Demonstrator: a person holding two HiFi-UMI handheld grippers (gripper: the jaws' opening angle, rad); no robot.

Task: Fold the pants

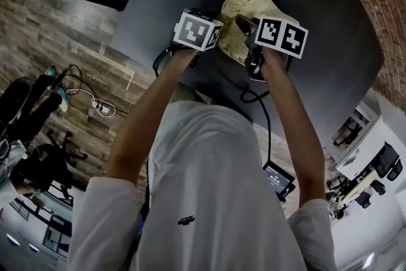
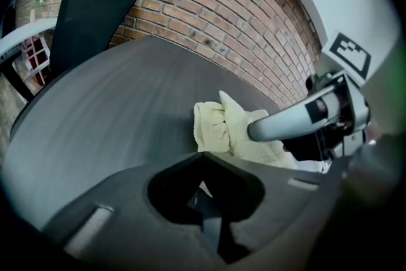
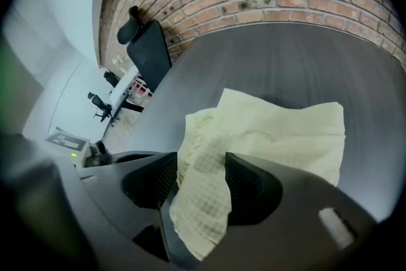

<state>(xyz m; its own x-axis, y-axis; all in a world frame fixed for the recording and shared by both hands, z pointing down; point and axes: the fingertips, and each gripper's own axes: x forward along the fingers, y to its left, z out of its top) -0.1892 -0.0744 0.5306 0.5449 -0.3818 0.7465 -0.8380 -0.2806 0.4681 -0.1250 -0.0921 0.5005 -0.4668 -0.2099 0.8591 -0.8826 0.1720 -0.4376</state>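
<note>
The pale yellow pants (image 3: pixel 273 136) lie crumpled on the dark table (image 3: pixel 285 60), one fold running in between the right gripper (image 3: pixel 202 165)'s parted jaws and filling the gap; the left gripper (image 2: pixel 205 158)'s jaws are closed together, the pants just beyond their tips

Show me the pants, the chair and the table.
pants (image 3: pixel 273 130): right gripper view, middle of the pale yellow cloth.
chair (image 2: pixel 95 22): left gripper view, its black backrest.
table (image 2: pixel 114 117): left gripper view, bare grey top.
</note>
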